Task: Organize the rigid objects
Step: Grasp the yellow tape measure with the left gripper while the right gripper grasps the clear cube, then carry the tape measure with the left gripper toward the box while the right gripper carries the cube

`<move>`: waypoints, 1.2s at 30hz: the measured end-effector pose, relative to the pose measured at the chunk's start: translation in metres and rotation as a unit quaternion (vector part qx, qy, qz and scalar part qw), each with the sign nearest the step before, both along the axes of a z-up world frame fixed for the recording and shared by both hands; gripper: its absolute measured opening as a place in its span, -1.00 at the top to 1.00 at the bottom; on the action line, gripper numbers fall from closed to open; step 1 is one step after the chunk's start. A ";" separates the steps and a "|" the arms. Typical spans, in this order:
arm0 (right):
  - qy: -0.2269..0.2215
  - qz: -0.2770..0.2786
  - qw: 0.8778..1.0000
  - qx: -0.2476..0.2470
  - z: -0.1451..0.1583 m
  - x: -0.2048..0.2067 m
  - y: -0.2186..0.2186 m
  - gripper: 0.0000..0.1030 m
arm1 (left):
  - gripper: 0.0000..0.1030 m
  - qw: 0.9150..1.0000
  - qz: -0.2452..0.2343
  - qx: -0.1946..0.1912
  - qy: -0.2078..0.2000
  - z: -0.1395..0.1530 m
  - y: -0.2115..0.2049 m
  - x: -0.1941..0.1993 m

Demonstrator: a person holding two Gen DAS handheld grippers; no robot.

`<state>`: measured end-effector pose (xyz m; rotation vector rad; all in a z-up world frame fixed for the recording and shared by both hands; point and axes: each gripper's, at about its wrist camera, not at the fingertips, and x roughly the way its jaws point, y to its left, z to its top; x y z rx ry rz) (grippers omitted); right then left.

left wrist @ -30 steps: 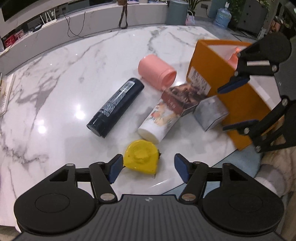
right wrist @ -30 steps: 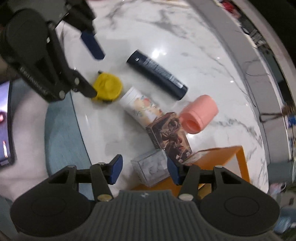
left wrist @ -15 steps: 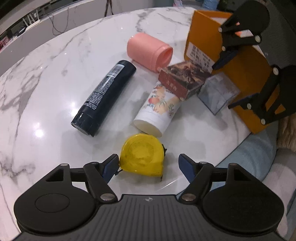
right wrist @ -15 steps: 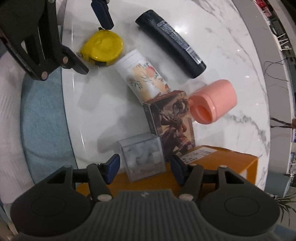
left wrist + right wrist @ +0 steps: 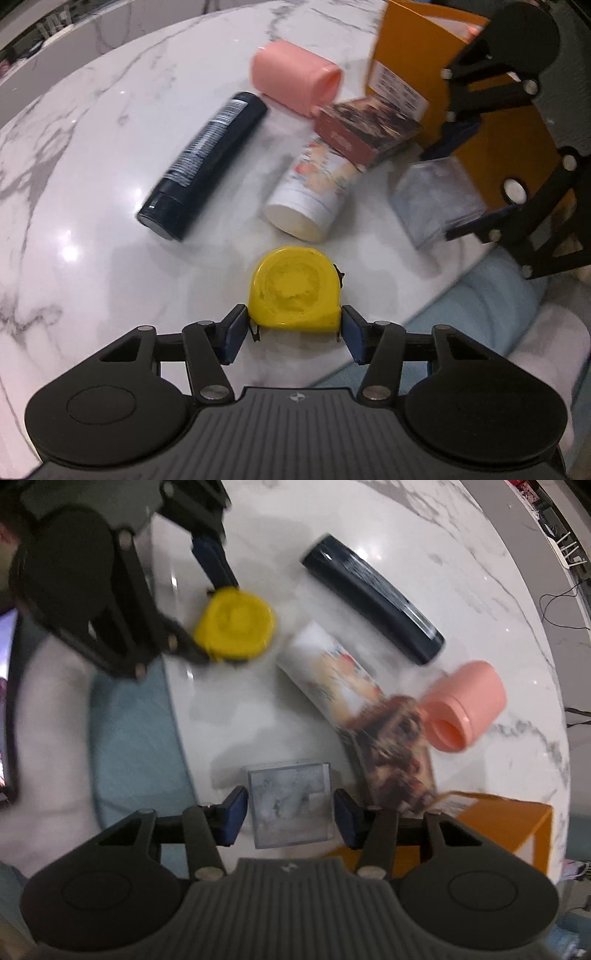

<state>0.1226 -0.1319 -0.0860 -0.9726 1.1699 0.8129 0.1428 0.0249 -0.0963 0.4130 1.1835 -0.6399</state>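
Observation:
A yellow tape measure (image 5: 293, 288) lies near the marble table's front edge, between the blue pads of my left gripper (image 5: 293, 334), which touch or nearly touch its sides; it also shows in the right wrist view (image 5: 234, 626). A clear plastic box (image 5: 290, 801) sits between the pads of my right gripper (image 5: 290, 814), with small gaps on both sides; it also shows in the left wrist view (image 5: 437, 201). An orange box (image 5: 476, 110) stands at the right, its corner low in the right wrist view (image 5: 491, 830).
On the marble table (image 5: 92, 166) lie a dark bottle (image 5: 205, 164), a pink cup (image 5: 297, 83) on its side, a white printed tube (image 5: 314, 199) and a printed carton (image 5: 369, 129) leaning on the tube. A light blue cushion (image 5: 476, 310) sits below the table edge.
Both grippers moved forward. The left one now has the tape measure between its pads and has narrowed. The right one now has the clear box between its pads.

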 end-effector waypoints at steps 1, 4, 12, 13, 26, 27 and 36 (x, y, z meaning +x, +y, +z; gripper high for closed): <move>0.003 0.001 1.000 0.007 0.000 -0.002 0.003 0.03 | -0.21 1.000 -0.010 0.001 0.003 0.000 -0.001 -0.002; 0.007 0.006 1.000 0.015 0.000 -0.008 0.010 0.02 | -0.27 1.000 -0.019 0.003 -0.001 -0.001 -0.001 -0.005; 0.006 0.011 1.000 0.019 0.000 -0.006 0.011 -0.17 | -0.50 0.999 -0.012 -0.016 -0.037 -0.003 0.001 -0.007; 0.008 0.010 1.000 0.021 -0.001 -0.005 0.010 -0.17 | -0.51 0.999 -0.017 -0.017 -0.038 -0.004 -0.001 -0.007; 0.009 -0.010 1.000 0.027 -0.009 -0.003 0.007 0.01 | -0.19 0.998 -0.008 -0.020 -0.055 -0.005 -0.004 -0.008; 0.008 -0.015 0.999 0.029 -0.008 -0.004 0.006 0.01 | -0.19 0.998 -0.006 -0.019 -0.058 -0.006 -0.004 -0.009; -0.022 -0.028 0.998 0.052 0.003 -0.018 0.002 0.03 | -0.18 0.996 0.016 -0.040 -0.077 0.009 -0.006 -0.017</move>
